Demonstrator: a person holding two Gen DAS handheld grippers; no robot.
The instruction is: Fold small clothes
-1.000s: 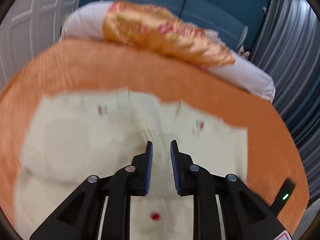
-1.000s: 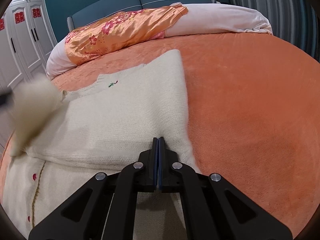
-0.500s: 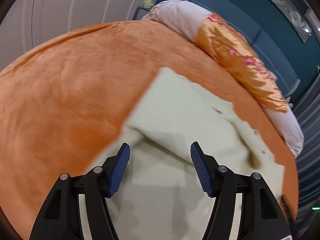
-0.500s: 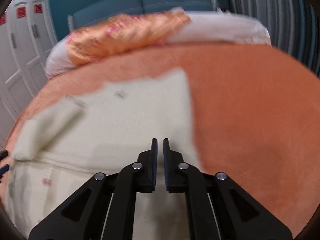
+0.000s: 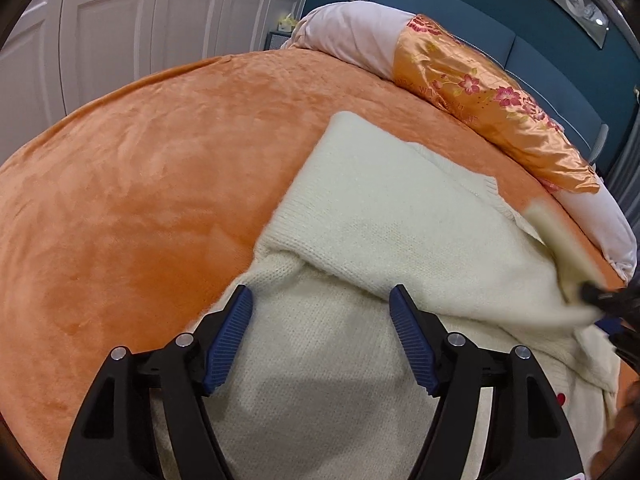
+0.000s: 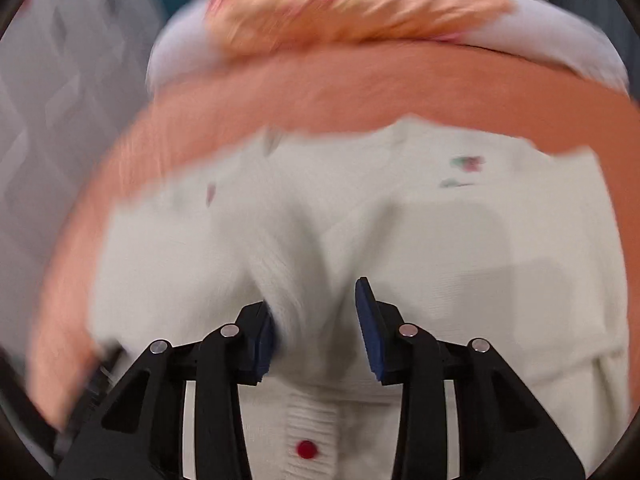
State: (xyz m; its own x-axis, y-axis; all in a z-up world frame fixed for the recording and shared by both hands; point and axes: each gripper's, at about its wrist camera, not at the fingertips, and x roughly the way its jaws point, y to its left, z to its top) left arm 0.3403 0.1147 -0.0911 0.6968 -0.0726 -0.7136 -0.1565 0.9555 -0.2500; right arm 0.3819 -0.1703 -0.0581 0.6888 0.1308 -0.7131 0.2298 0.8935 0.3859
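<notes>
A cream knitted cardigan [image 5: 400, 232] lies on the orange bedspread [image 5: 140, 200], one sleeve folded across its body. My left gripper [image 5: 320, 320] hovers over its left part, jaws wide and still opening, nothing between the blue pads [image 5: 228, 340]. In the blurred right wrist view, my right gripper [image 6: 316, 328] is above the button band and a red button [image 6: 306, 449]. Its jaws are opening, with a cream sleeve fold [image 6: 288, 280] between them that brushes only the left pad. The right gripper [image 5: 612, 308] also shows at the left view's right edge, at a blurred sleeve end.
A white bolster [image 5: 348, 36] with an orange floral satin cover [image 5: 480, 96] lies along the head of the bed, against a blue headboard [image 5: 540, 60]. White wardrobe doors [image 5: 140, 20] stand to the left. Bare bedspread stretches left of the cardigan.
Left gripper went from nearly shut to wide open and swung to the cardigan's left side. Right gripper went from shut at the cardigan's right edge to parted over the button band.
</notes>
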